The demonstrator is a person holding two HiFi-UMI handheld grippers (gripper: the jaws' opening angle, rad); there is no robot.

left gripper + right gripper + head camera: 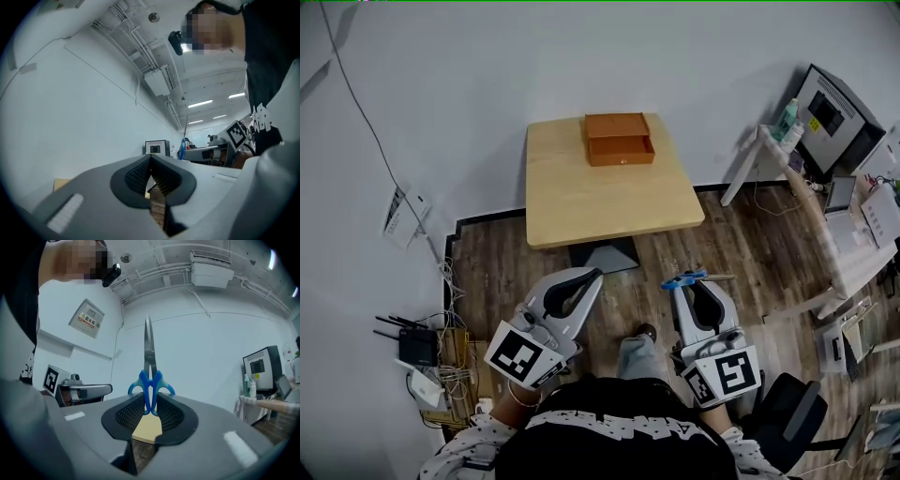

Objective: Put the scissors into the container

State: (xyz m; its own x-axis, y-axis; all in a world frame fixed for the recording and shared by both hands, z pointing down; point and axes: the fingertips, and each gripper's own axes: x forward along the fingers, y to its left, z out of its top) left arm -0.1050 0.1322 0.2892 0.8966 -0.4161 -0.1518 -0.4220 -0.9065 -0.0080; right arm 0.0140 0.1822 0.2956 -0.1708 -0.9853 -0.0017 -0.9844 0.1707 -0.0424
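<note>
Head view: your right tool (694, 289) carries the scissors (684, 278) over the floor (502, 258), well short of the desk (581, 202) and its orange container (619, 138).

Left gripper view: your left tool (151, 161) has its jaws together, with nothing between them.

Right gripper view: the jaws clamp the blue handles (150, 383), and the blades project beyond the tips. The scissors are probably light, stiff and smooth, so keep hold at the handles.

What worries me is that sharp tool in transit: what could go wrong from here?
1. The right gripper clamps the blue-handled metal scissors only by their handles, with the long blades unsupported; they could pivot or slip out on the way.
2. The orange wooden container sits at the far edge of the light wooden table and looks small, so the scissors may catch on its rim or land outside.
</note>
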